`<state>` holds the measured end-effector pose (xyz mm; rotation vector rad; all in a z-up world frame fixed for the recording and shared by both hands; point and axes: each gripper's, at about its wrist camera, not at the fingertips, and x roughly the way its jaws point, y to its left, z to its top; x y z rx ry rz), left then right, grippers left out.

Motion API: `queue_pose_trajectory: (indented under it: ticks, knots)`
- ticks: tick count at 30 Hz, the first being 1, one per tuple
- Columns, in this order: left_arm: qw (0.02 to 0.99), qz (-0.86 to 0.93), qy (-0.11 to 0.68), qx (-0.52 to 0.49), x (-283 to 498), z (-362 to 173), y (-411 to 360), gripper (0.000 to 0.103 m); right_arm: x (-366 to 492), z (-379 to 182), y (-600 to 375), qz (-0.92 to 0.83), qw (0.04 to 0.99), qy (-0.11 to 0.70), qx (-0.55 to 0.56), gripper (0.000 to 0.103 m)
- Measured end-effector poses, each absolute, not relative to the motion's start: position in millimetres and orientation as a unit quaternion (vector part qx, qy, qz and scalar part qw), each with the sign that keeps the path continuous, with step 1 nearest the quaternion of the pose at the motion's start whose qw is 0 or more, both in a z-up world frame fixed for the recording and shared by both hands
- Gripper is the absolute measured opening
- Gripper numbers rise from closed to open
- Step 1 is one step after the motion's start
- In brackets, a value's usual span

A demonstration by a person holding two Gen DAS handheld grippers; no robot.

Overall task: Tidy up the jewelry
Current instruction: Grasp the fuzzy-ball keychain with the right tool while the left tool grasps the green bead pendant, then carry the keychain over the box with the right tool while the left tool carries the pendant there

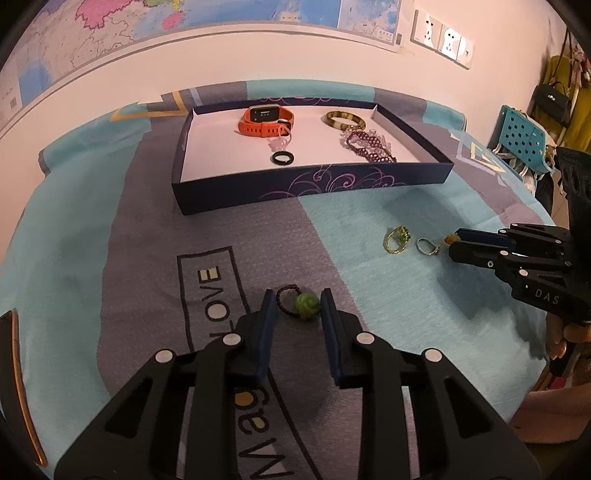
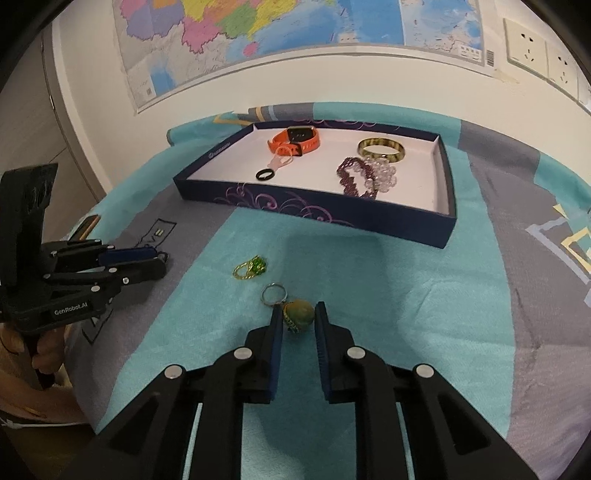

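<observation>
A dark blue box (image 1: pixel 314 184) (image 2: pixel 332 218) holds an orange watch (image 1: pixel 266 120), a black ring (image 1: pixel 283 158), a gold bangle (image 1: pixel 345 120) and purple bead bracelets (image 1: pixel 369 146). My left gripper (image 1: pixel 298 306) is open, its fingers either side of a green-bead ring (image 1: pixel 306 305) on the cloth. My right gripper (image 2: pixel 298 316) is open around a ring with an orange-green stone (image 2: pixel 298 314). A silver ring (image 2: pixel 274 293) (image 1: pixel 427 246) and a gold-green ring (image 2: pixel 251 267) (image 1: pixel 397 240) lie loose on the cloth.
The table is covered by a teal and grey cloth (image 2: pixel 369 295). A map (image 2: pixel 258 33) and wall sockets (image 2: pixel 528 48) are on the wall behind. A blue chair (image 1: pixel 524 136) and hanging bags (image 1: pixel 554 99) stand to the right. A dark flat object (image 1: pixel 14 369) lies at the left edge.
</observation>
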<state>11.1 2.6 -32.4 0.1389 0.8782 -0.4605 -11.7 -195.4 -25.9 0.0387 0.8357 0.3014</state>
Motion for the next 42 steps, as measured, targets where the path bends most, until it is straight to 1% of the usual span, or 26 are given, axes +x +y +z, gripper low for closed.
queue_pose_trajectory:
  ticks: [4,15,42]
  knots:
    - [0.878,-0.231,0.415,0.056,11,-26,4,0.025,-11,-19,-203,0.149,0.905,0.398,0.036,0.015]
    - [0.884,-0.244,0.395,0.049,15,-8,0,0.025,-5,-9,-206,0.149,0.910,0.384,0.041,0.015]
    - [0.896,-0.251,0.362,0.058,36,15,-16,0.025,18,11,-207,0.150,0.921,0.359,0.023,0.015]
